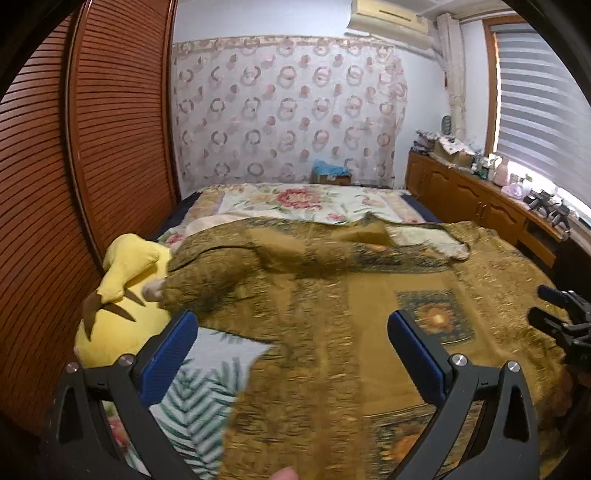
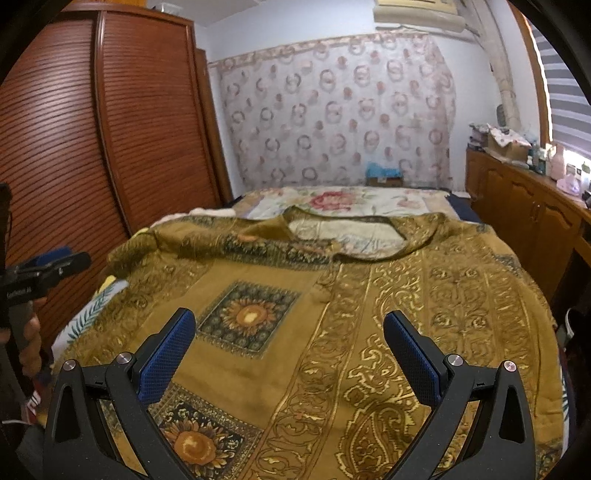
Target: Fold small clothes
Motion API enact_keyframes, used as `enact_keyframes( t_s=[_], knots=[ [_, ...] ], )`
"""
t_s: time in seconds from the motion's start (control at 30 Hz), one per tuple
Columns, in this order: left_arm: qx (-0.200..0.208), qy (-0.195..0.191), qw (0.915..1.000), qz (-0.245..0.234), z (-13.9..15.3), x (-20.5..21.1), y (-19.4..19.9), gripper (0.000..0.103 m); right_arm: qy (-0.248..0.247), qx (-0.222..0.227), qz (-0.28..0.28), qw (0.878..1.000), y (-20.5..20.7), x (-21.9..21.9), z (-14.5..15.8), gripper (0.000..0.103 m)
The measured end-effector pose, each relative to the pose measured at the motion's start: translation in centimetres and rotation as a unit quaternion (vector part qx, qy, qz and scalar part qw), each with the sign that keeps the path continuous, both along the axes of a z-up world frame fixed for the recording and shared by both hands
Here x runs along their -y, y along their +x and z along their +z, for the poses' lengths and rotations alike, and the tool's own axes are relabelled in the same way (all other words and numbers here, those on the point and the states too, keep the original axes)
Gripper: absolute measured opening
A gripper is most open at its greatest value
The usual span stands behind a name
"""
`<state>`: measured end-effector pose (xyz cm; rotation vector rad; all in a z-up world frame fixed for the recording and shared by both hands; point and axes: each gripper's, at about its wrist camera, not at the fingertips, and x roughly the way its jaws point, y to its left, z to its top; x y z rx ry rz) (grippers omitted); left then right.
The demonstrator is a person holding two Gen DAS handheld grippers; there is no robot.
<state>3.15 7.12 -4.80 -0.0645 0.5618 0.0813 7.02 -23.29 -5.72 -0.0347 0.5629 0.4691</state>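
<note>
Spreading wide, left gripper (image 1: 291, 332): blue-padded fingers (image 1: 171, 354) far apart, nothing between them, hanging over the near left part of the garment; the view is blurred.
Right gripper (image 2: 288, 332): jaws likewise wide and empty, blue pads (image 2: 410, 354) over the near middle of the cloth; it also shows at the right edge of the left view (image 1: 561, 325).
Hand (image 2: 29, 339): at the near left edge of the right view, fingers wrapped round the left tool's handle; a fingertip also shows at the bottom edge of the left view.
Garment (image 2: 332, 314): mustard-gold top with sunflower squares and gold scrollwork, spread flat over most of the bed, neckline (image 2: 354, 236) at the far end, left sleeve (image 1: 229, 266) rumpled toward the plush toy.
Leaf-print sheet (image 1: 199, 398): white with green fronds, showing beside the garment's near left edge.
Plush toy (image 1: 125, 302): yellow with brown markings, at the left edge of the bed, touching the rumpled sleeve.
Floral bedcover (image 2: 343, 201): pale with red blooms, bare beyond the neckline.
Wardrobe (image 2: 110, 129): louvred brown doors along the left.
Cabinet (image 1: 472, 192): wooden, along the right under the window blind (image 1: 539, 103), its top cluttered.
Curtain (image 1: 288, 110): ring-patterned, on the far wall, a small box with blue contents (image 1: 330, 173) at its foot.
Air conditioner (image 1: 391, 22): high on the far wall.
</note>
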Motion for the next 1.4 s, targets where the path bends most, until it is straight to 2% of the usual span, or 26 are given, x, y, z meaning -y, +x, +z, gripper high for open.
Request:
enact_keyframes(
  t_s=[0.1,0.27,0.5,0.53,0.67,0.77,0.8,0.83,0.9,1.07,1.1,1.17,1.2,1.23,1.4],
  knots=[
    [-0.014,0.012,0.9996,0.020,-0.7,-1.9,0.4,0.103,-0.007,-0.006,0.006,1.000,0.0,-0.4,-0.6,0.103],
    [-0.038,0.007,0.9983,0.043,-2.0,-5.6,1.5,0.103,-0.018,-0.020,0.013,1.000,0.6,-0.9,-1.4,0.103],
    [-0.061,-0.014,0.9974,0.036,-4.0,-9.6,3.5,0.103,-0.019,-0.030,0.011,0.999,1.0,-0.7,-1.9,0.103],
    [-0.063,-0.027,0.9973,0.028,-4.3,-10.1,3.9,0.101,-0.020,-0.033,0.011,0.999,1.1,-0.8,-2.0,0.103],
    [-0.073,-0.087,0.9935,0.005,-5.1,-12.2,5.0,0.086,-0.020,-0.036,0.011,0.999,1.3,-0.8,-2.2,0.103],
    [-0.082,-0.096,0.9920,0.006,-5.7,-12.9,6.2,0.067,-0.025,-0.038,0.017,0.999,1.2,-0.9,-2.2,0.103],
    [-0.085,-0.101,0.9912,0.005,-5.9,-13.1,6.5,0.055,-0.028,-0.038,0.019,0.999,1.2,-1.0,-2.1,0.103],
    [-0.088,-0.109,0.9901,0.000,-6.1,-13.2,6.8,0.048,-0.029,-0.038,0.021,0.999,1.1,-1.0,-2.1,0.103],
    [-0.086,-0.124,0.9885,-0.012,-6.4,-13.4,7.3,0.044,-0.034,-0.036,0.023,0.999,1.0,-1.2,-2.1,0.103],
    [-0.075,-0.123,0.9893,-0.024,-6.2,-13.4,7.6,0.038,-0.032,-0.034,0.025,0.999,0.9,-1.4,-2.3,0.103],
    [-0.070,-0.124,0.9894,-0.028,-6.0,-13.3,7.6,0.034,-0.030,-0.036,0.024,0.999,0.9,-1.3,-2.3,0.103],
    [-0.064,-0.122,0.9898,-0.036,-5.6,-13.4,7.6,0.020,-0.028,-0.037,0.025,0.999,0.9,-1.3,-2.3,0.103],
    [-0.062,-0.120,0.9902,-0.036,-5.3,-13.2,7.6,0.009,-0.028,-0.037,0.025,0.999,0.9,-1.4,-2.4,0.103],
    [-0.058,-0.117,0.9907,-0.037,-4.9,-13.0,7.7,0.004,-0.028,-0.037,0.025,0.999,0.9,-1.3,-2.4,0.103],
    [-0.028,-0.093,0.9932,-0.063,-1.6,-10.6,8.2,0.002,-0.028,-0.037,0.025,0.999,0.9,-1.3,-2.5,0.103]
  ],
)
